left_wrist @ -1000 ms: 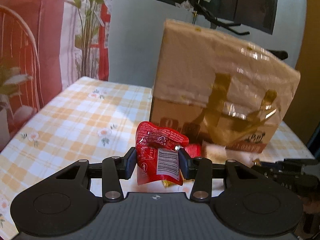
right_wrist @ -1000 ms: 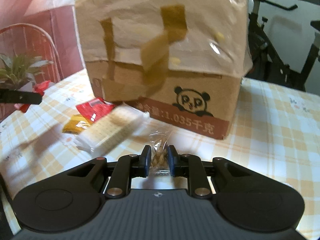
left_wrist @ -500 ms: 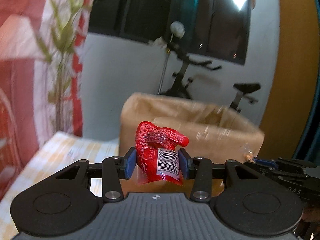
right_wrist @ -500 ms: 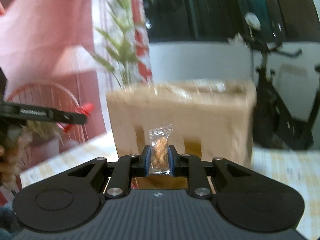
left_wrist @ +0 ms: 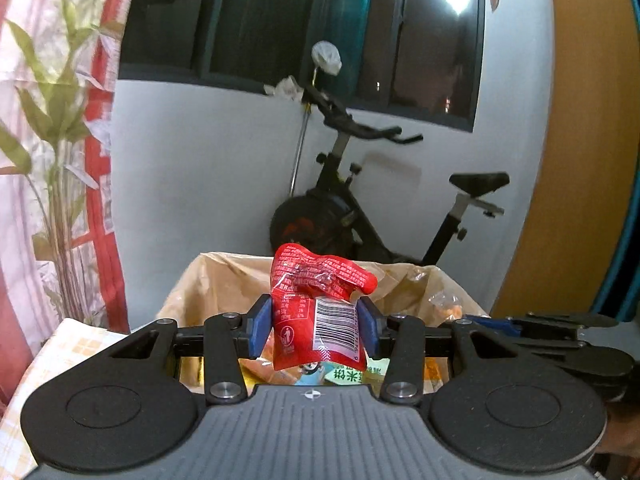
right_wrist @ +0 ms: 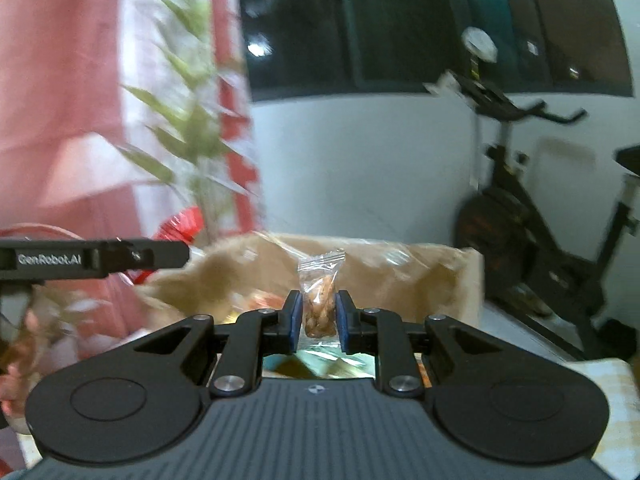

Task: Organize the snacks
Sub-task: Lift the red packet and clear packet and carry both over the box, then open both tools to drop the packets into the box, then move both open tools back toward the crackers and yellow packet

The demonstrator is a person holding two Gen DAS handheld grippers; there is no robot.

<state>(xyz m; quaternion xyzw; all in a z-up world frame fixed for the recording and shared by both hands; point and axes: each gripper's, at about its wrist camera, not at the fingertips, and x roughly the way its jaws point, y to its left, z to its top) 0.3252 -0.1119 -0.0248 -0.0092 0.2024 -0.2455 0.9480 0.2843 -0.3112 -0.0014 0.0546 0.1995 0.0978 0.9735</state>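
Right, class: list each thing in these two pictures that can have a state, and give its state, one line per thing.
left claw: shut on the red snack packet.
red snack packet: sealed, crumpled, held upright above the box.
right claw: shut on the clear nut bag.
clear nut bag: sealed, held upright above the box.
cardboard box: open at the top, snacks already inside.
exercise bike: standing unused by the wall.

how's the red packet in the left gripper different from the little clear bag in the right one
The red packet is opaque foil with a barcode; the clear bag shows brown snack pieces inside. The red packet is wider and crumpled over at its top; the clear bag is slim and upright. Both are clamped between blue pads, above the open cardboard box.
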